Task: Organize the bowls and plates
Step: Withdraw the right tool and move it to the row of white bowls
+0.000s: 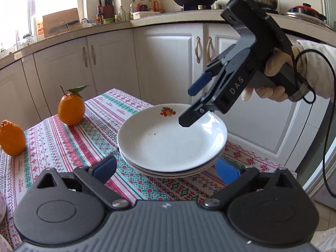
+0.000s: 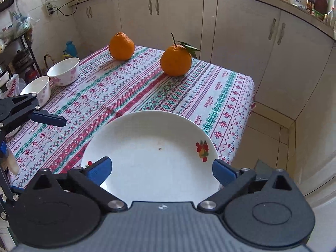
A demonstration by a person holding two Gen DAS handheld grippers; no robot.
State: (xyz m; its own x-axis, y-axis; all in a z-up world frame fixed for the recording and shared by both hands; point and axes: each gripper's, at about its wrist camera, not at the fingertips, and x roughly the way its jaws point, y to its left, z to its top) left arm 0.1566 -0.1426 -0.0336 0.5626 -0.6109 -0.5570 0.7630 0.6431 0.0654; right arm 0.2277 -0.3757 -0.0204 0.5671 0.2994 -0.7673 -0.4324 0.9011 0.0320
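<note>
Left wrist view: you are holding both grippers' fingers (image 1: 106, 167) released above the stacked plates (image 1: 172, 138), clearing them.

Both wrist cams look down, close, from opposite sides, sharing plates (image 1: 172, 140).

- The plates (image 1: 168, 145) are white, the top one marked with a small red, yellow and green fruit motif by its rim.
- The tablecloth (image 2: 147, 88) is white with woven bands of red, teal and purple.
- Two oranges (image 2: 176, 61) are bright orange; one carries green leaves.
- Two bowls (image 2: 64, 71) are white with pink flowers.
- Both grippers (image 1: 166, 168) are black with blue pads.
- The cabinets (image 1: 168, 63) are cream.
</note>
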